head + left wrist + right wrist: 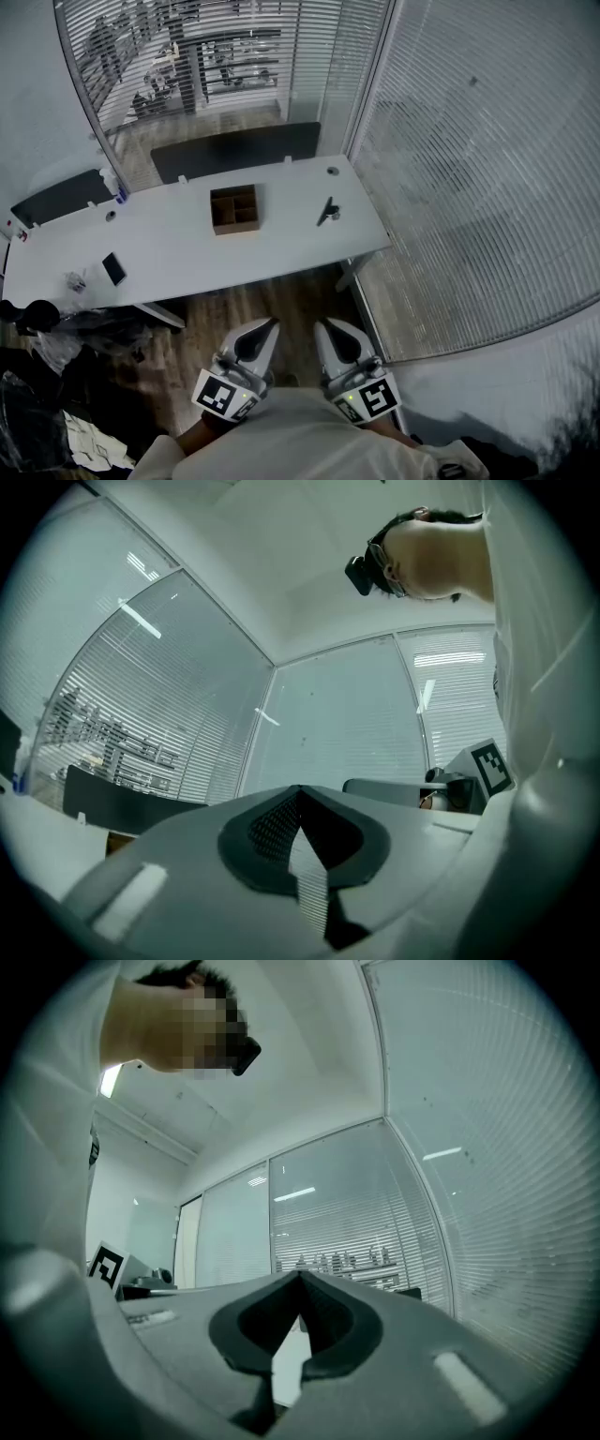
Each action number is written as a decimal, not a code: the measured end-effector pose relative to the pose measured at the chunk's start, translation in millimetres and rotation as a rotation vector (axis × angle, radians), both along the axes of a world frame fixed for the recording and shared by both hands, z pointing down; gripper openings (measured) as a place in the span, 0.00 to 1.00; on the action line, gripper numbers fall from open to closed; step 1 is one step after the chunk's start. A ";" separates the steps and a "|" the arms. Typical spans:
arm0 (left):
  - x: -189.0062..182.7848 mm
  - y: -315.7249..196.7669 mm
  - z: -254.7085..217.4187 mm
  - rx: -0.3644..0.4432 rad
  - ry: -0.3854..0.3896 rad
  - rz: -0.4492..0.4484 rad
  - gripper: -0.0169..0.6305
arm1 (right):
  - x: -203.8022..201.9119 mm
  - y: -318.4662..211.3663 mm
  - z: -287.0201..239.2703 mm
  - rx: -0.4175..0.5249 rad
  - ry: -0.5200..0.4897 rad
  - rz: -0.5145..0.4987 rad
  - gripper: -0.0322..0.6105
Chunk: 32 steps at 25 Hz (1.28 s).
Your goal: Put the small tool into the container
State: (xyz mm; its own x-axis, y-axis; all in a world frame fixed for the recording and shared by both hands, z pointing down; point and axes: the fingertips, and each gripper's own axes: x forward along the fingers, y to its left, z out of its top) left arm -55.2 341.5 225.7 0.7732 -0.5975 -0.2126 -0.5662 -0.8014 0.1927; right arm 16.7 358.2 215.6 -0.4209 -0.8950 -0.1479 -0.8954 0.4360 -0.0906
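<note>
Table (281,239), white and long, set against a glass wall. Left gripper (271,323) and right gripper (320,325) held low by the person's body, well short of the table; both pairs of jaws pressed together, nothing between. Brown divided container (234,208) mid-table. Small black tool (325,211) lies to its right, apart.

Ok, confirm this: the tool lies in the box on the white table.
Not so. The tool lies on the white table, right of the box and apart from it, not in it; the head view shows this.
</note>
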 end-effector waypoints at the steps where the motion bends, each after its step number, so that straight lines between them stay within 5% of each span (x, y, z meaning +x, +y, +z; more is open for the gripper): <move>1: 2.0 0.8 -0.3 0.003 -0.001 0.003 0.03 | 1.8 -0.3 0.5 -0.004 0.000 0.002 0.05; 32: 64.5 0.9 11.9 -0.019 -0.041 0.026 0.03 | 68.1 1.0 16.3 -0.025 -0.072 0.037 0.05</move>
State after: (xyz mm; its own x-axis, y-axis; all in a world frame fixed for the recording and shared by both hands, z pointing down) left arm 9.3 342.4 237.6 0.7966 -0.5802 -0.1697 -0.5526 -0.8127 0.1849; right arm 84.8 359.2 231.9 -0.3769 -0.9133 -0.1542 -0.9014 0.4000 -0.1659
